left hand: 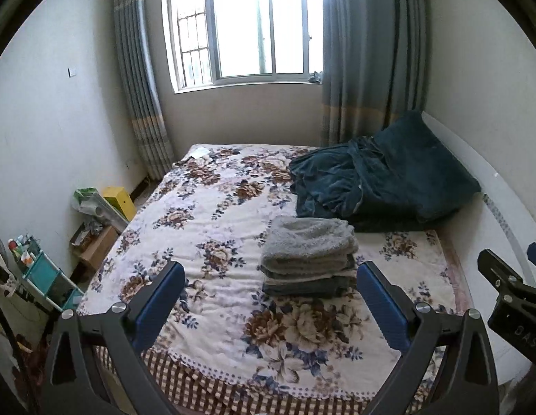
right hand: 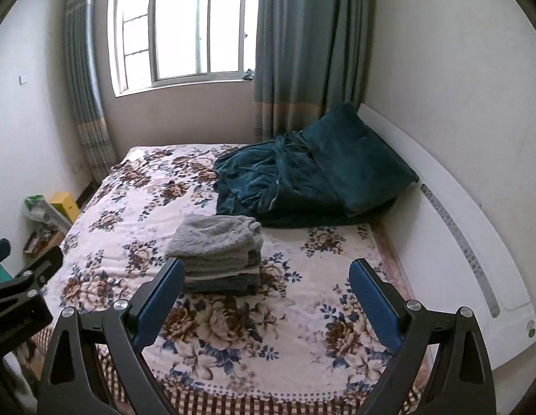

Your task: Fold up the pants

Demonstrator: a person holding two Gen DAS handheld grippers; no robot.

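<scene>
A stack of folded grey fleecy pants [left hand: 307, 254] [right hand: 218, 254] lies on the flowered bedspread [left hand: 212, 207] [right hand: 302, 311], near the bed's middle. My left gripper [left hand: 271, 297] is open above the bed's near edge, short of the stack, nothing between its blue pads. My right gripper [right hand: 264, 294] is open too, held back from the stack, which sits just beyond its left finger [right hand: 164, 294]. Each gripper shows at the other view's edge: the right gripper [left hand: 510, 294] and the left gripper [right hand: 22, 283].
A crumpled dark teal blanket and pillow [left hand: 389, 186] [right hand: 313, 176] lie at the bed's far right by the white headboard [right hand: 458, 224]. On the floor to the left are a yellow box [left hand: 119, 200], cardboard boxes and a teal rack [left hand: 46, 276]. Curtains flank the window [left hand: 243, 27].
</scene>
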